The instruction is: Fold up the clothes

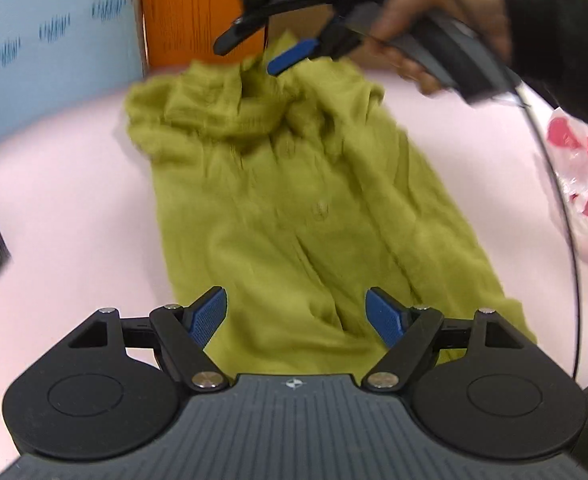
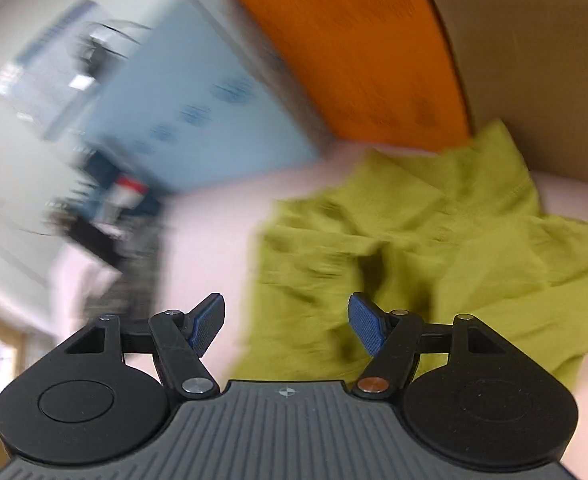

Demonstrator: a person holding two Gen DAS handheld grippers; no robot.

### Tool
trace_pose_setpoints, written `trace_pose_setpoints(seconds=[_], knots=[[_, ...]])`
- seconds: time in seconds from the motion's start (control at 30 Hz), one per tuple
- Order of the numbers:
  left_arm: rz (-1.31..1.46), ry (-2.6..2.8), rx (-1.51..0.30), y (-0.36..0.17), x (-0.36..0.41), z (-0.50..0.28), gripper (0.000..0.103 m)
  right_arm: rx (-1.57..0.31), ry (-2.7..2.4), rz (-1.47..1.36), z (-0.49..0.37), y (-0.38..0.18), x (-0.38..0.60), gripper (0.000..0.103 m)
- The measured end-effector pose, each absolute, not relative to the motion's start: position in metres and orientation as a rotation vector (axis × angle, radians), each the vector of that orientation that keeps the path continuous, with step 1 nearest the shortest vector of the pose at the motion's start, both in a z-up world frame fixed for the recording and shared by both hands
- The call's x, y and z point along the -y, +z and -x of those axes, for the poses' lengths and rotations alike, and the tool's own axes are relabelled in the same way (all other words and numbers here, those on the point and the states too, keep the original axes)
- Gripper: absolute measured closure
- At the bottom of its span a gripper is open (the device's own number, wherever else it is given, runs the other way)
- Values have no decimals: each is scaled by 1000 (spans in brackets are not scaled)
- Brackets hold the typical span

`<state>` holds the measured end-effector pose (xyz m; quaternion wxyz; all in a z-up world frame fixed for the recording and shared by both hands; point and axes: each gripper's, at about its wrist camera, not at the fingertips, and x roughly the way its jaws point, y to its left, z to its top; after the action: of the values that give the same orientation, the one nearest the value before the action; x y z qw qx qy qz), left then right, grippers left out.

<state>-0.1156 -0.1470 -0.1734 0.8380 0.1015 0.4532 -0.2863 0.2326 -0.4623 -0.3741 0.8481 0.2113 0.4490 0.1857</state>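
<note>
**Green shirt lay on the pink table, both grippers open above it**

Much was blurred. The right wrist view was smeared by motion, so the dark clutter beyond the far left edge of the pink table (image 2: 206, 240) could not be identified. The near hem of the olive-green shirt (image 1: 294, 208) was hidden behind the left gripper's body, and its far collar end was bunched and partly covered by the right gripper (image 1: 262, 54). A red-and-white plastic bag (image 1: 582, 184) to the right of the shirt was cut off by the frame edge. The dark marks on the light-blue panel (image 1: 54, 40) behind the shirt, and the print on the orange board (image 1: 202, 8) beside it, were too blurred to read. Pale lettering on top of the right gripper was illegible as well.

The shirt lay lengthwise on the table, wrinkled, buttons faintly visible down its middle.

The left gripper (image 1: 296, 316) hung over the shirt's near end, jaws wide apart, nothing between the pads. The right gripper, held by a hand (image 1: 434, 20) in a dark sleeve, was over the collar end, jaws parted and empty.
</note>
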Motion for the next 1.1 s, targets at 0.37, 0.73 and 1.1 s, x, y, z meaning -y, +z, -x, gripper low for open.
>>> trace_pose_setpoints(seconds=[0.37, 0.73, 1.1], knots=[[-278, -554, -996, -191, 142, 137, 28, -923, 425, -423, -238, -386, 470, 101], [-280, -518, -994, -191, 139, 140, 22, -912, 387, -527, -221, -387, 498, 63], [-283, -504, -999, -192, 142, 138, 21, -1088, 527, -305, -228, -399, 448, 100]])
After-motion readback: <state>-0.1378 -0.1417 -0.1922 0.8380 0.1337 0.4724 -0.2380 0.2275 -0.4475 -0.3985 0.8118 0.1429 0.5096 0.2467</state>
